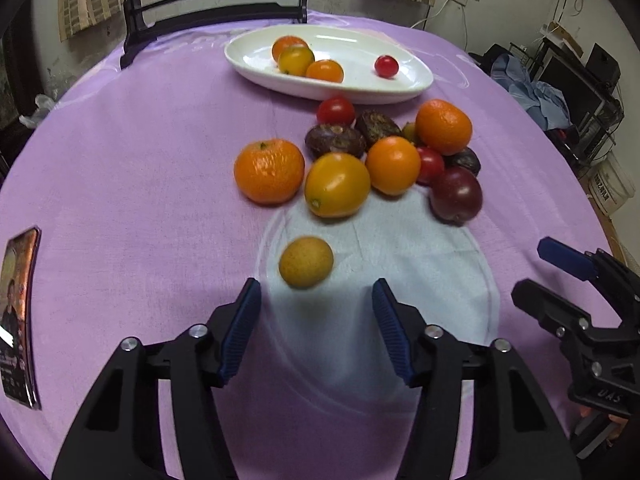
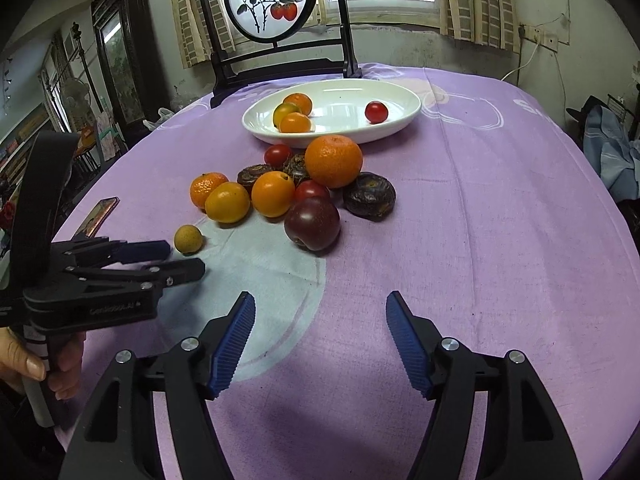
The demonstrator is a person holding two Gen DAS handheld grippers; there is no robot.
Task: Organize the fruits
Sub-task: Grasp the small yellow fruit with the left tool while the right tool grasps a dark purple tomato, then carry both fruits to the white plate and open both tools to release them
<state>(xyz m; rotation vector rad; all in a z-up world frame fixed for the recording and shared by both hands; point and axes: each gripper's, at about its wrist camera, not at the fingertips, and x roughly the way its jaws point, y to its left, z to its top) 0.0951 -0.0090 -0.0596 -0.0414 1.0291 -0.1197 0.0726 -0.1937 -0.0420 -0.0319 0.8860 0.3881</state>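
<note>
A white oval dish (image 1: 400, 92) (image 2: 400, 120) at the far side of the table holds three small orange fruits (image 1: 294, 60) and a cherry tomato (image 1: 386, 66). In front of it lies a pile of oranges (image 1: 269, 171) (image 2: 333, 161), tomatoes, dark brown fruits and a purple plum (image 1: 456, 196) (image 2: 312, 223). A small yellow-brown fruit (image 1: 306, 262) (image 2: 188, 239) lies alone, just ahead of my open left gripper (image 1: 316, 300) (image 2: 176, 258). My right gripper (image 2: 320, 312) (image 1: 536, 268) is open and empty, well short of the pile.
The table has a purple cloth (image 2: 480, 220) with a pale patch. A phone (image 1: 18, 312) (image 2: 98, 214) lies at the left edge. A black stand with a round painting (image 2: 272, 0) is behind the dish.
</note>
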